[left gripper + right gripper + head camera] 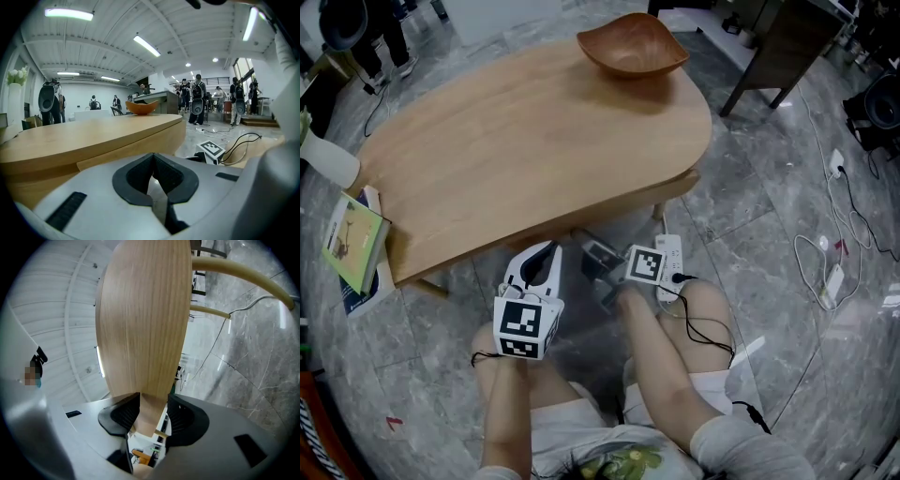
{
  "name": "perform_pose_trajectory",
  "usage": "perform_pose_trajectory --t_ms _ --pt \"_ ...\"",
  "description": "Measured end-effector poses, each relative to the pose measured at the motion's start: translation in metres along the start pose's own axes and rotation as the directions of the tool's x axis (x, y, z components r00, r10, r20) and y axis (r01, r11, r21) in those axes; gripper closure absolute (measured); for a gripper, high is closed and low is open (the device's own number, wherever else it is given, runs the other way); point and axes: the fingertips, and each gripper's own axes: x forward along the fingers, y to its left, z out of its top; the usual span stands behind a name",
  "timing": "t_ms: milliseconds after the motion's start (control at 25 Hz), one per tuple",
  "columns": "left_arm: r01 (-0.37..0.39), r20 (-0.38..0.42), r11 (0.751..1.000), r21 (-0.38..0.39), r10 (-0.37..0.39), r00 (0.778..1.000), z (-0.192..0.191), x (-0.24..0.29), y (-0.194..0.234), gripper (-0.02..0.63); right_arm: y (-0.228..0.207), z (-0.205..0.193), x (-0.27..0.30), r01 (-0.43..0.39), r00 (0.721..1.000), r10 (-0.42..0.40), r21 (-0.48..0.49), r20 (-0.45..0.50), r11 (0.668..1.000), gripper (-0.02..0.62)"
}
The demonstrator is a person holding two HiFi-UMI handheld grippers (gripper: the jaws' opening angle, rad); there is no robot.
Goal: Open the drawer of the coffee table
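The oval wooden coffee table (534, 141) stands in front of the person's knees. My left gripper (547, 251) is shut with nothing in it and hovers just short of the table's front edge. In the left gripper view its jaws (152, 171) meet, with the tabletop (93, 133) and the front panel (136, 147) beyond. My right gripper (593, 253) is rolled on its side and reaches under the table's front. In the right gripper view it (153, 411) stands open, and the edge of a wooden panel (145, 333) lies between its pads. The drawer's outline is hidden.
A wooden bowl (631, 45) sits on the table's far end. A book (354, 242) and a white vase (328, 159) are at the left. A white power strip (668, 265) and cables (834, 234) lie on the marble floor at the right. Several people (197, 101) stand far off.
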Motion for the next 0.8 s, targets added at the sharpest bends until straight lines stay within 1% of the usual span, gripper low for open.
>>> perform_pose_trajectory --t_ms 200,360,520,680,720,760,800 --pt "0.01 0.014 1.0 0.004 -0.01 1.0 0.003 0.0 -0.005 0.595 0.002 -0.006 -0.007 0.002 1.0 -0.002 0.009 -0.013 1.0 0.4" --pt "0.029 0.009 0.998 0.056 -0.029 1.0 0.007 -0.003 -0.011 0.595 0.005 -0.008 -0.009 -0.001 1.0 0.001 0.001 -0.02 1.0 0.4" --pt "0.028 0.003 0.994 0.101 -0.029 1.0 0.013 -0.008 -0.014 0.595 0.008 -0.009 -0.011 -0.006 1.0 0.005 -0.007 -0.023 1.0 0.4" --pt "0.046 -0.018 0.987 0.153 -0.044 0.999 0.023 -0.012 -0.017 0.591 0.007 -0.01 -0.016 0.013 1.0 -0.013 -0.024 -0.019 1.0 0.433" --pt "0.057 -0.03 0.983 0.173 -0.052 0.998 0.025 -0.013 -0.018 0.547 0.007 -0.011 -0.017 0.016 1.0 -0.017 -0.027 -0.024 0.999 0.434" --pt "0.067 -0.047 0.978 0.2 -0.058 0.997 0.027 -0.014 -0.019 0.476 0.007 -0.012 -0.018 0.018 0.999 -0.019 -0.029 -0.029 0.999 0.434" --pt "0.071 -0.066 0.969 0.238 -0.057 0.996 0.028 -0.014 -0.02 0.46 0.007 -0.013 -0.018 0.021 0.999 -0.022 -0.03 -0.033 0.999 0.434"
